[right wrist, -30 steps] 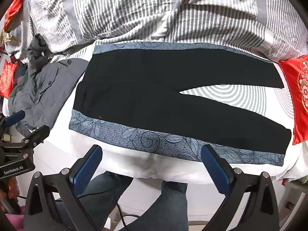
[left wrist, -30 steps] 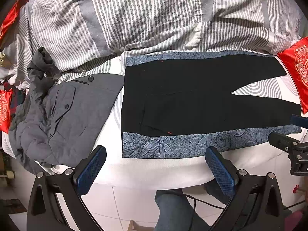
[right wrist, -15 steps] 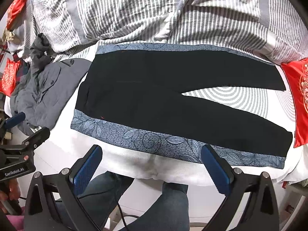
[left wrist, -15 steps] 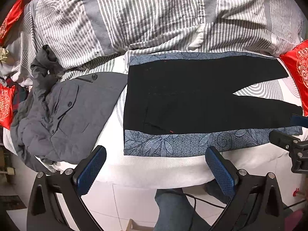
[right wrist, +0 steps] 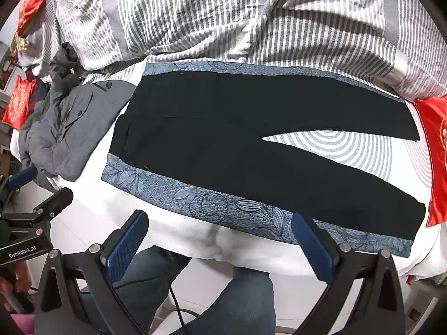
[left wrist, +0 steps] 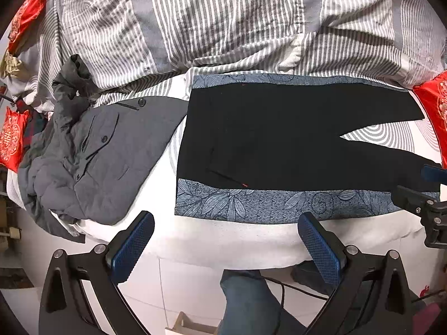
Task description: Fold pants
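Left wrist view: one pair of black pants [left wrist: 279,136] lies flat on the bed [left wrist: 251,240], waist to the left, its two legs splayed to the right, with blue floral bands along both long edges. Just left of the waist, one crumpled grey garment [left wrist: 92,162] touches the pants. Behind them is one striped duvet [left wrist: 223,22]; red cushions [left wrist: 12,139] sit at both ends. The left claw [left wrist: 226,240] hangs spread wide over the bed's near edge, pinching nothing. The right wrist view alone shows both leg cuffs; there the right claw [right wrist: 219,237] is likewise spread and empty, apart from the pants.
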